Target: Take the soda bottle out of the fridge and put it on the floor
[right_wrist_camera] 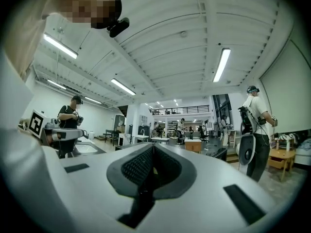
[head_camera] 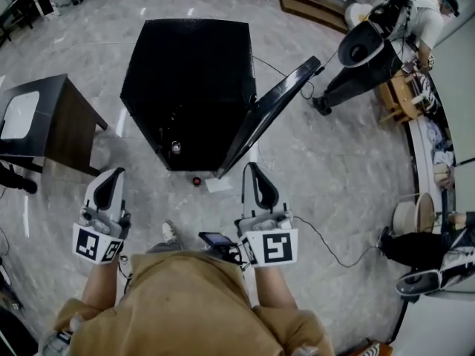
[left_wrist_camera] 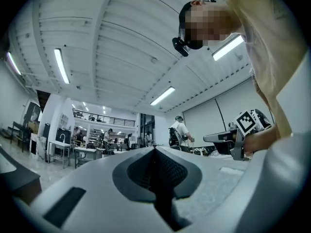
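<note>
Left tongs (head_camera: 113,173), right tongs (head_camera: 252,168) both clenched, empty, short of fridge (head_camera: 185,65); door (head_camera: 271,110) open. Likely soda bottle (head_camera: 197,181), red-capped, on floor (head_camera: 334,162) at fridge foot; too small for certainty. If so, placing looks done, nothing left to grasp.

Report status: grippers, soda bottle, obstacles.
Left gripper, right gripper shut, empty. Small red object, maybe the bottle, on floor by open black fridge. White paper beside it.

Left tongs (left_wrist_camera: 155,149) together, empty, under ceiling (left_wrist_camera: 121,42)
</note>
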Demonstrator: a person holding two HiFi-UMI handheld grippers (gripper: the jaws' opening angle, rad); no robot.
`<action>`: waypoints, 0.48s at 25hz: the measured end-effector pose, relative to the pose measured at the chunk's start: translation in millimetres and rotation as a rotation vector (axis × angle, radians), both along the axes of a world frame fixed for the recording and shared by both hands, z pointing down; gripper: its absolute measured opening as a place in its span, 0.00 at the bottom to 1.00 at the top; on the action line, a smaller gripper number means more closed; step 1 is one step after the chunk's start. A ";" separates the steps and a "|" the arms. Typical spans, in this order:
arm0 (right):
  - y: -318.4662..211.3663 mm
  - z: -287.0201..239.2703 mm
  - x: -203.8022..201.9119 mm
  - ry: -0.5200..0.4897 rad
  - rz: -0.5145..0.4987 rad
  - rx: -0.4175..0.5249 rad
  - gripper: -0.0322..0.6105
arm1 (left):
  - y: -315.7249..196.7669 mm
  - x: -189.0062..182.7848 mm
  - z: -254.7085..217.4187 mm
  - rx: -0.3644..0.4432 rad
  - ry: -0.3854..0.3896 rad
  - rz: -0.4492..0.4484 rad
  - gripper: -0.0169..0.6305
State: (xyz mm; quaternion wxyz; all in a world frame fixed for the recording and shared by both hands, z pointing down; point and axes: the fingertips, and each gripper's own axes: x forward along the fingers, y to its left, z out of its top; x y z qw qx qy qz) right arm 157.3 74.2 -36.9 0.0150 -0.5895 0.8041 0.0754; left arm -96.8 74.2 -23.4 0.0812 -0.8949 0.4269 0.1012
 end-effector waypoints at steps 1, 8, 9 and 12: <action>1.4 -2.0 1.0 -0.017 0.009 0.003 0.05 | 1.3 -3.1 -1.8 0.003 0.002 -0.012 0.03; 15.1 11.8 11.9 -0.020 0.035 -0.032 0.05 | 14.8 -28.0 -11.7 -0.002 0.004 -0.086 0.03; 16.5 12.1 13.8 -0.024 0.038 -0.035 0.05 | 17.1 -32.6 -12.0 -0.007 0.003 -0.096 0.03; 20.5 12.7 18.8 -0.026 0.042 -0.039 0.05 | 22.9 -40.9 -11.3 -0.010 -0.005 -0.119 0.03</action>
